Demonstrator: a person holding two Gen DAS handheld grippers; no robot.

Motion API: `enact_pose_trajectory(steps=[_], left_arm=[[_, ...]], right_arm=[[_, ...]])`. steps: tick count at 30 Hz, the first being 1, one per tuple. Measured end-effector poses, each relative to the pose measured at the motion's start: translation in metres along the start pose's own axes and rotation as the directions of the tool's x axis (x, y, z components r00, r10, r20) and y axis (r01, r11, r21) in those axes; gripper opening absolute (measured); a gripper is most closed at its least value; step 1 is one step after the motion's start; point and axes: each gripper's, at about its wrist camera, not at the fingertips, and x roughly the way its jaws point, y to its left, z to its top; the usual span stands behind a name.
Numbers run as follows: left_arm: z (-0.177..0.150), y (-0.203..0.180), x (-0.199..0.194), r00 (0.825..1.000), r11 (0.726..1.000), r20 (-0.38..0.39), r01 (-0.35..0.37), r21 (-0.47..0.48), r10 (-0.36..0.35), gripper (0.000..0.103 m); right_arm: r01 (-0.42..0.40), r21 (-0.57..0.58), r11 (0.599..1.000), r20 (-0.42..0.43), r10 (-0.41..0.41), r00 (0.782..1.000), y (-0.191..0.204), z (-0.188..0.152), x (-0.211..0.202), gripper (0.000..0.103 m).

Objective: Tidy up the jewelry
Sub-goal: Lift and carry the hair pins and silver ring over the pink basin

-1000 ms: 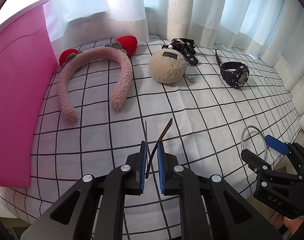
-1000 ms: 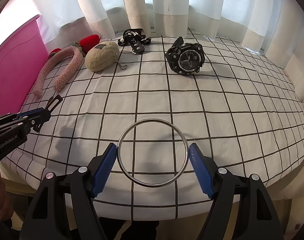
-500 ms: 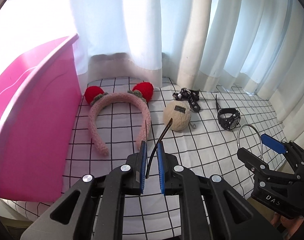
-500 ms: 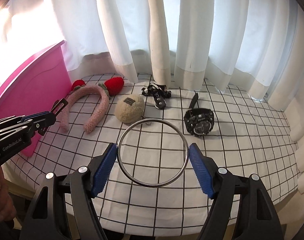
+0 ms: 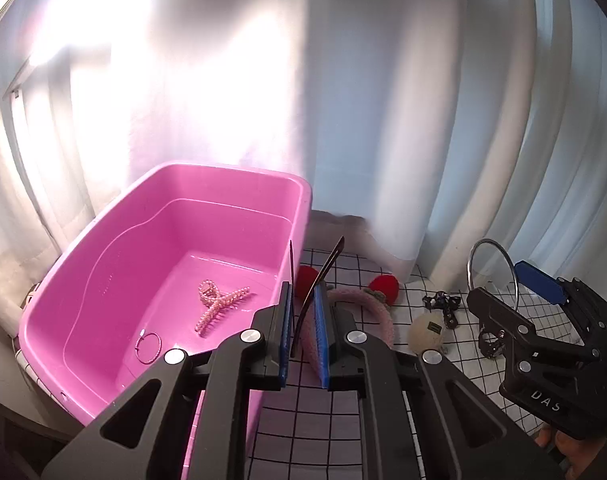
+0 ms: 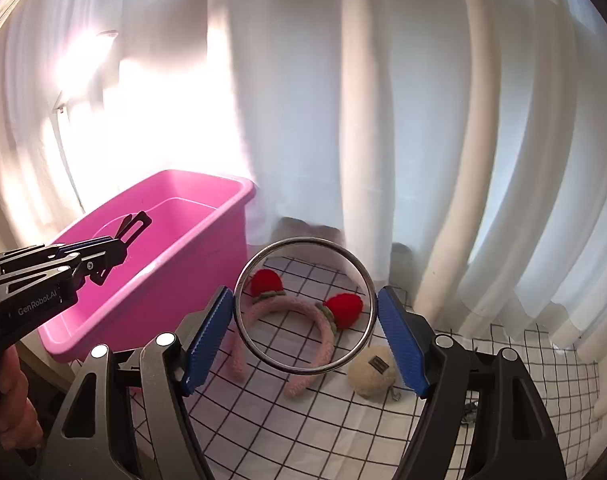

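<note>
Pink plastic forms the tub [image 5: 103,276] at the left of the checked tablecloth [image 5: 303,416], and inside it a pearly hair claw [image 5: 219,304] and a thin ring-shaped band [image 5: 148,347] are seen lying on the floor of the tub, a little apart. The left gripper [image 5: 303,338] is held above the tub's near right edge with its blue pads pressed nearly together on a thin dark hair clip [image 5: 317,280] — the clip's two slim arms stick up out of the pads. The right gripper [image 6: 305,334] is held over the cloth with its fingers set wide, each blue pad touching one side of a silver bangle [image 6: 303,308], which is clamped between them and stands upright. Through the bangle a fluffy pink headband [image 6: 303,312] with red strawberry ears is seen on the cloth, just beside the tub. A cream plush ball [image 6: 373,374] lies near the headband's end, and beyond it — in the left wrist view — a small black strappy item [image 5: 443,306] lies on the cloth. White curtains [image 6: 383,120] hang behind the table. A hand [image 6: 7,396] is seen gripping the left gripper's handle.
</note>
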Motion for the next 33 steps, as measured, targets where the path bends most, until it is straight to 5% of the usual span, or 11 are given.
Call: enact_pose_trajectory(steps=[15,33], left_arm=[[0.008,0.134,0.011,0.974,0.957,-0.054,-0.227,-0.18,0.221,0.011],[-0.004,0.167,0.056,0.951,0.936,-0.199,-0.277,-0.218,0.235,0.012]], right_arm=[[-0.236,-0.202,0.951,-0.022,0.237,0.971,0.136,0.072,0.071,0.071],[-0.228,-0.219,0.949,-0.216,0.18,0.96,0.163,0.063,0.146,0.071]])
